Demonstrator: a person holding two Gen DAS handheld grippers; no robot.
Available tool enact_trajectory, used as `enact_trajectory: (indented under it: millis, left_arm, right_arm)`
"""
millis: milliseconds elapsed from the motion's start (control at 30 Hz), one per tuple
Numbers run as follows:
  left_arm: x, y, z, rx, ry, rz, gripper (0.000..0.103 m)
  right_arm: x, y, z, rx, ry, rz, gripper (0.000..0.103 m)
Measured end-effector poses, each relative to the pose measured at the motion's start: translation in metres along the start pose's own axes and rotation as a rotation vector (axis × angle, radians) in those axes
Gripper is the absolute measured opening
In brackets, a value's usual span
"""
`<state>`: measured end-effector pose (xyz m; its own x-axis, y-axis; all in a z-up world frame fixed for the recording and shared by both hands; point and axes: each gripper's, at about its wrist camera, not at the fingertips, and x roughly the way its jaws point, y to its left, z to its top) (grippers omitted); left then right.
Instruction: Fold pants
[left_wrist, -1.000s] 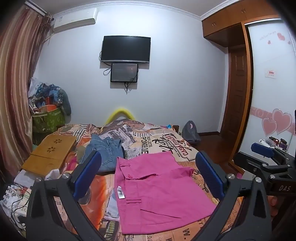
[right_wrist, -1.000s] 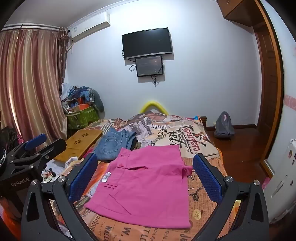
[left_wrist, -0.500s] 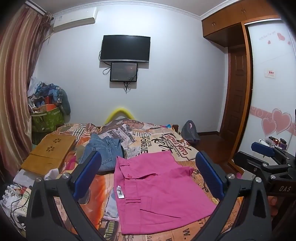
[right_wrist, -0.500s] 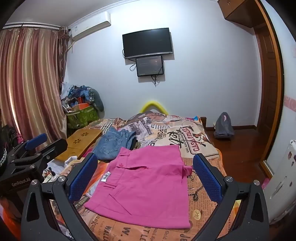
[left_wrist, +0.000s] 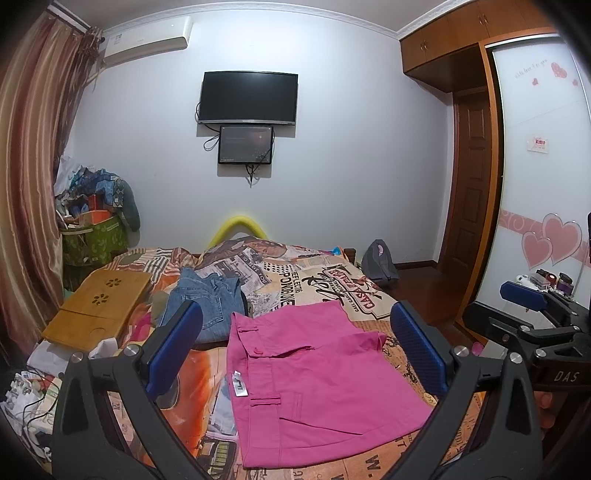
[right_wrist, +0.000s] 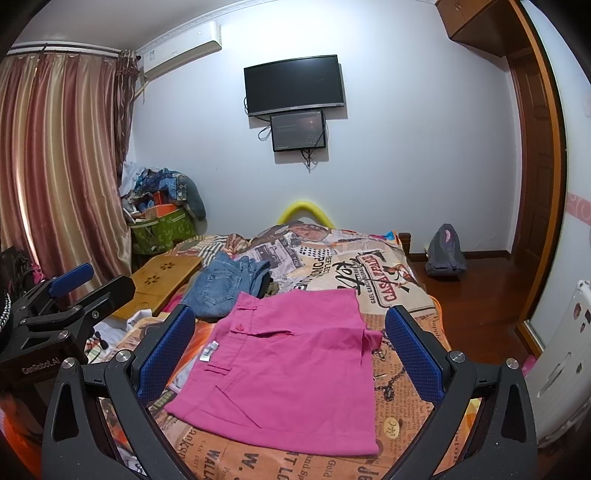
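left gripper (left_wrist: 295, 354): I hold it up over the near edge of the bed, jaws spread wide, nothing between the blue pads, clear of the cloth. It also shows at the left edge of the right view (right_wrist: 74, 291).
right gripper (right_wrist: 290, 354): same on my other side, jaws wide apart, empty, hanging above the near edge. It also shows at the right edge of the left view (left_wrist: 532, 310).
pants (left_wrist: 317, 384): pink, folded into a flat rectangle, lying on the near part of the bed towards its right edge; waistband with belt loops and a white tag faces the left side, one small flap of cloth sticks out on the right side.
bed (left_wrist: 332, 284): covered with a newspaper-print sheet in orange and cream, carries everything.
jeans (left_wrist: 207, 299): blue, folded, further up the bed, just beside the far left corner of the pants; I cannot tell if they touch.
wooden tray (left_wrist: 99, 306): at the left edge of the bed, well apart from the pants.
screens (left_wrist: 247, 98): two dark ones on the far wall, small under big.
backpack (left_wrist: 378, 262): grey, on the floor by the bed's far right corner.
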<state>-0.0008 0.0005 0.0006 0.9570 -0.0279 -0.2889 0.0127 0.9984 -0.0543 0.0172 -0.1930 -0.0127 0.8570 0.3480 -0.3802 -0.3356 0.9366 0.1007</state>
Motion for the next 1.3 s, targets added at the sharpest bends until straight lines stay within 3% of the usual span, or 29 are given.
enact_trajectory:
  millis: [1300]
  left_arm:
    - [0.0044, 0.0005, -0.0022, 0.002, 0.008, 0.016, 0.103]
  right_arm:
    - [0.0008, -0.0005, 0.0002, 0.001, 0.0, -0.003, 0.103]
